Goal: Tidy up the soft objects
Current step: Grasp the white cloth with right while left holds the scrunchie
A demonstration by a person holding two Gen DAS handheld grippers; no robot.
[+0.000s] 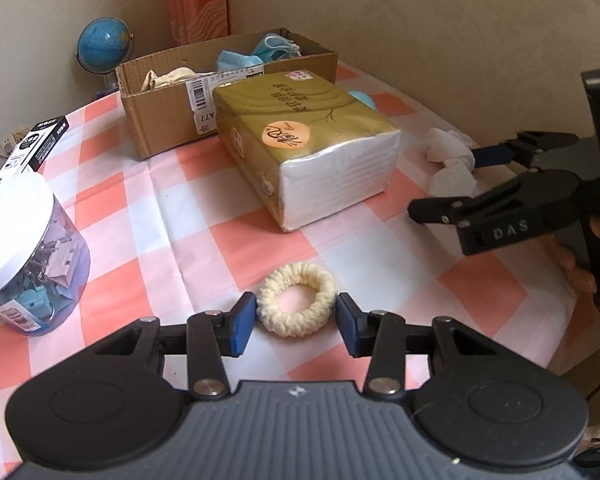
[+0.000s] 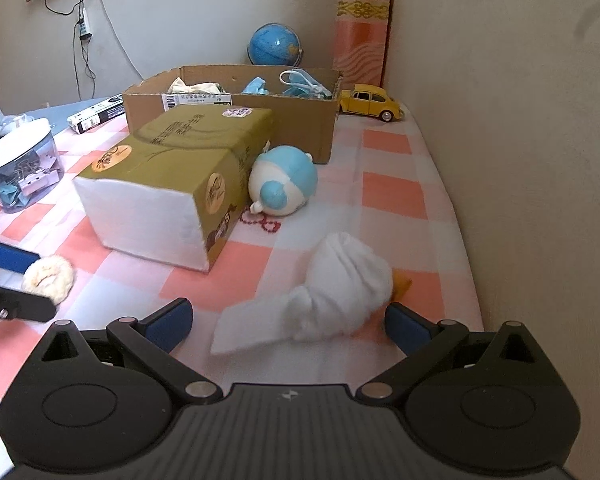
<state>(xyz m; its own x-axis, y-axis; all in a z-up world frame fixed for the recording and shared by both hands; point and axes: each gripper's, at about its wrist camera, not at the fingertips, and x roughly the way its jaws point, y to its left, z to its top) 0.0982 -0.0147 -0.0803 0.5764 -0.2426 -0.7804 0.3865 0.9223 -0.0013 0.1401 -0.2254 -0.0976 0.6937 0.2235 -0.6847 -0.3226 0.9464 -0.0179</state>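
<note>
The left tool (image 1: 296, 322) is open, its blue pads on each side of a fuzzy cream hair tie (image 1: 296, 299) lying on the checked table (image 1: 188, 220); whether the pads touch it is hard to tell. The right tool (image 2: 288, 322) is wide open around a rolled white sock (image 2: 332, 292), not gripping it. "DAS" is printed on its side in the left view. Beyond sits a gold tissue pack (image 1: 304, 140) with writing too small to read. Behind it, a cardboard box (image 2: 236, 112) holds blue face masks (image 2: 300, 84) and a cream cloth (image 2: 196, 87). A clear jar (image 1: 28, 264) holds binder clips.
</note>
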